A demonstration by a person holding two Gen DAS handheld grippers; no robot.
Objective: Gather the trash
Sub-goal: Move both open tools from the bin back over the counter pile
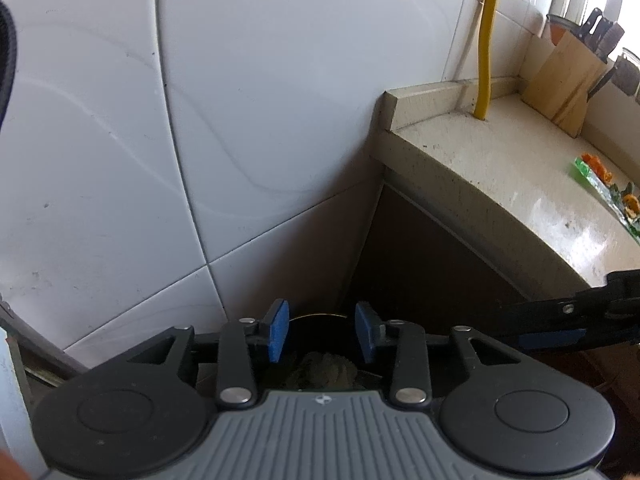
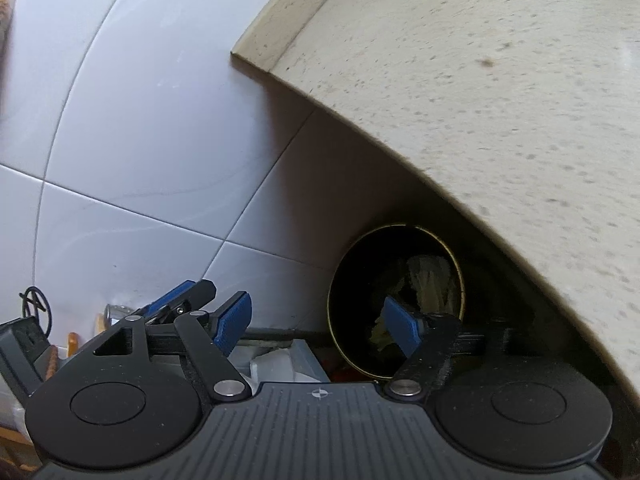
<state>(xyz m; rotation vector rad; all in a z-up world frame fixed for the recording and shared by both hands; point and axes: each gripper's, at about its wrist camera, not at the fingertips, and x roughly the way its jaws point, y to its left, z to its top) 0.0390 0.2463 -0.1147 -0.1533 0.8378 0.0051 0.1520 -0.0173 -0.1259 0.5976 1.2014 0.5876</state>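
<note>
the left gripper (image 1: pixel 322 332), black with blue rubber pads, hangs with its jaws apart and nothing between them, right above the round black trash bin with a thin gold rim (image 1: pixel 320 318). the right gripper (image 2: pixel 318 326) is spread wider, also empty, its right finger reaching across the mouth of the same bin (image 2: pixel 340 280) in its own view; whether it touches the rim cannot be told. the bin stands on the floor in the corner between the white glossy tiled wall (image 1: pixel 240 100) and the speckled beige stone countertop (image 1: pixel 500 172), under the counter's edge. inside it lies crumpled pale tissue-like trash (image 2: pixel 430 276), looking grey-brown and wrinkled in the left wrist view (image 1: pixel 324 368). on the countertop, well apart from the bin, lies a flat green plastic wrapper with orange bits (image 1: pixel 600 184). farther back stand a wooden knife block with dark handles (image 1: pixel 568 76) and a yellow hose (image 1: pixel 488 40) running down to the counter.
</note>
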